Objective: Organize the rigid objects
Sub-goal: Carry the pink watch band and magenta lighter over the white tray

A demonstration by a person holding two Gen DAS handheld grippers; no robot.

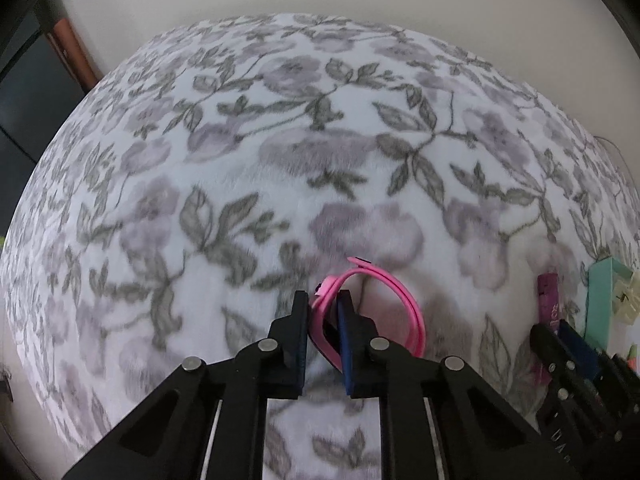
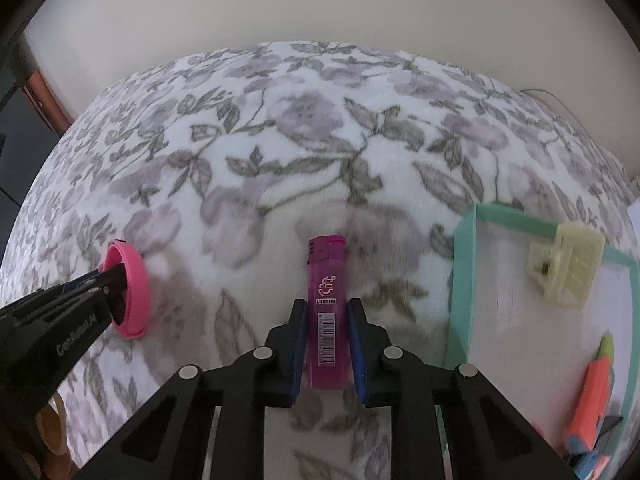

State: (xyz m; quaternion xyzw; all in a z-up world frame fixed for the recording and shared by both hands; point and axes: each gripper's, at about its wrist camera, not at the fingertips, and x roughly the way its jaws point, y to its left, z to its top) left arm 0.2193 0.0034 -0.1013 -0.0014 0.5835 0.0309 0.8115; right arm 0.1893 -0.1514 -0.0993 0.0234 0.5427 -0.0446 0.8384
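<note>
— Lying flat on the flowered blanket (image 2: 280,168), the purple lighter (image 2: 326,312) sits between the blue pads of the right gripper (image 2: 327,308), cap end pointing away from the camera, barcode facing up. Both pads press against its sides, so the jaws are clamped on it.

— And the left one?

— Its jaws are pinched on the pink ring (image 1: 376,308). In the left wrist view the left gripper (image 1: 323,304) has one finger outside the band and the other inside the loop, with the near side of the band squeezed between them. The ring stands on edge on the blanket.

— How do the two sit relative to each other?

— Side by side. From the right wrist camera the ring shows at the left, well apart from the lighter. From the left wrist camera the lighter's cap end shows at the right.

— What else is around?

— A mint-green tray (image 2: 460,280) just right of the lighter. A pale yellow clip (image 2: 566,268) rests against its far rim, and orange and green markers (image 2: 592,392) lie inside near the lower right. A roll of tape (image 2: 52,428) peeks in at the lower left. Behind the blanket runs a plain pale wall (image 2: 320,8).
</note>
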